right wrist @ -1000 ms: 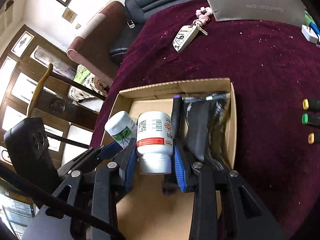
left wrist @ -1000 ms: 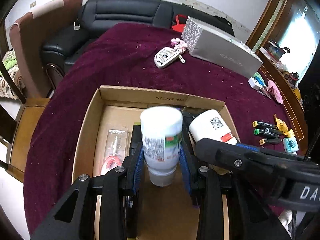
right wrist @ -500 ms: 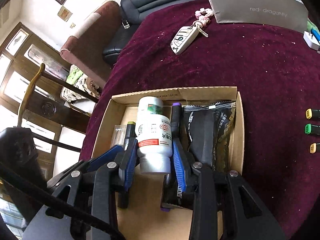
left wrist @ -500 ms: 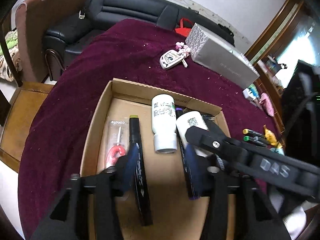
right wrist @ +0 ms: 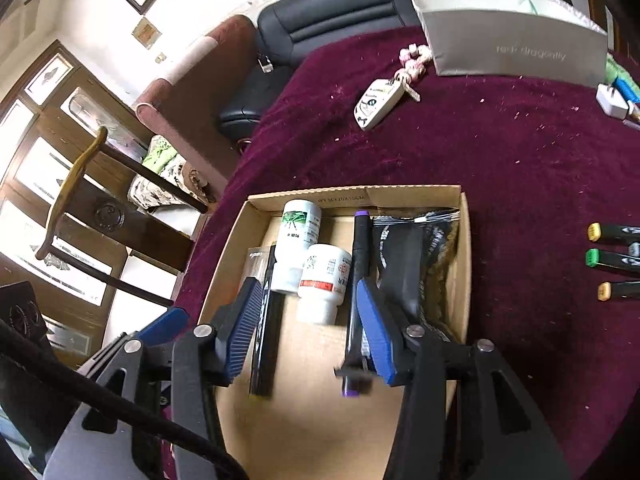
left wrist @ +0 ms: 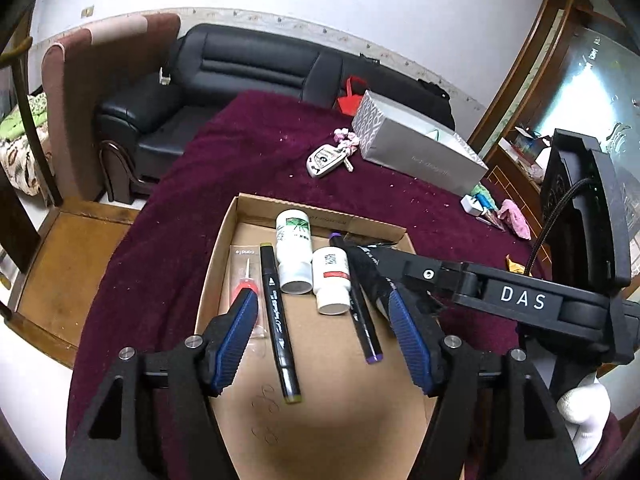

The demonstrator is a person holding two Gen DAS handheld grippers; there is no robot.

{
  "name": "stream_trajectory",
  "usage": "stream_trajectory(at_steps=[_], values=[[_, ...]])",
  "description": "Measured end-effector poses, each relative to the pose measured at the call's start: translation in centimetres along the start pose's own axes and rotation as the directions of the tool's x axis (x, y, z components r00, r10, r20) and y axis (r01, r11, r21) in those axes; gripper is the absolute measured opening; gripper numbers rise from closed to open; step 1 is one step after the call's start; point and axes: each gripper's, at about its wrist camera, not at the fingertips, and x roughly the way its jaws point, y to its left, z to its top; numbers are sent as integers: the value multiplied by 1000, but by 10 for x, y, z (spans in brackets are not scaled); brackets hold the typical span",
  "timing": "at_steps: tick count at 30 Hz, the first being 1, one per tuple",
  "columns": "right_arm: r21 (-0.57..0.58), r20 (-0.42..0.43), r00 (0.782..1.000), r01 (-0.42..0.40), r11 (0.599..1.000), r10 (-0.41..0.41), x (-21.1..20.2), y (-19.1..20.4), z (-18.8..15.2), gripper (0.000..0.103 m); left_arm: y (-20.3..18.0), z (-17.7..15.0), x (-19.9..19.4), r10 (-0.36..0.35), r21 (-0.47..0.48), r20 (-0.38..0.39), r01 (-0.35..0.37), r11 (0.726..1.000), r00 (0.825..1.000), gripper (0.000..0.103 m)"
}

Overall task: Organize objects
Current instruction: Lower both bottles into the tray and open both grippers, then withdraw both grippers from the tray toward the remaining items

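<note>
Two bottles lie side by side in the box (left wrist: pixel 224 240): the green-label bottle (left wrist: pixel 295 254) against the far wall and the red-label bottle (right wrist: pixel 324 282) just beside it, nearer the camera. Both rest on their sides, so a nudge from a tool could roll them; the red-label one has bare cardboard in front of it and could roll that way.

The left tool (left wrist: pixel 322 340) hangs over the box with its jaws opening and nothing gripped between them. The right tool (right wrist: pixel 306 328) is also opening; the red-label bottle sits just ahead of its pads, and the pads do not seem to press on it.

Risk lies mostly in pulling out. The right tool's right pad sits close over the purple-cap marker (right wrist: pixel 356 300), and its left pad over the black marker (left wrist: pixel 278 320); either could be dragged or flicked. The black packet (right wrist: pixel 404 268) crowds the right wall. The two tools are near each other above the box and could knock together.

Near half of the box floor is bare, with room for more. Three markers (right wrist: pixel 612 260) wait on the tabletop (right wrist: pixel 500 152) to the right, well apart from the box, with open cloth between. The right box wall stands in the way of a low sweep from there.
</note>
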Motion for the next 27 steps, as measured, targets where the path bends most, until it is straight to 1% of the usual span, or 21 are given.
stream_trajectory(at_steps=[4,6,10,13,15,16,17,19,20,22,24,25,27], values=[[10,24,1000,-6,1000,6,-19,-9,-8,49,-9,-8,-8,-11,5,13,10,1000,1000,62],[19,33,999,-10,1000,10,-27,-15,-11,49,-13,-13,-6,-8,18,6,8,1000,1000,65],[23,54,999,-4,1000,2,-47,-26,-23,49,-24,-34,11,-18,27,-52,19,999,998,65],[9,90,995,41,999,-42,-70,-36,-36,49,-36,-46,20,-43,26,-75,45,999,996,65],[-10,125,986,111,994,-109,-86,-40,-46,49,-45,-50,26,-60,24,-84,63,998,995,65],[-21,144,979,151,988,-147,-93,-41,-50,49,-49,-53,30,-65,15,-93,67,998,994,65],[-35,174,962,218,975,-209,-104,-42,-57,49,-52,-55,32,-64,8,-99,65,998,993,65],[-51,223,930,310,949,-292,-119,-42,-67,50,-58,-63,36,-47,5,-101,48,999,994,65],[-60,253,910,353,934,-328,-128,-42,-74,58,-60,-66,35,-37,7,-98,38,999,995,65],[-62,289,887,392,918,-359,-141,-43,-82,66,-64,-76,32,-20,4,-78,20,1000,997,65],[-66,325,863,428,902,-386,-155,-44,-90,67,-65,-86,27,-21,-11,-61,20,1000,998,65],[-68,341,854,439,896,-392,-160,-45,-94,67,-66,-92,21,-5,-16,-37,5,1000,999,65],[-65,365,844,445,893,-394,-167,-44,-98,67,-73,-101,10,21,7,11,-21,1000,1000,65]])
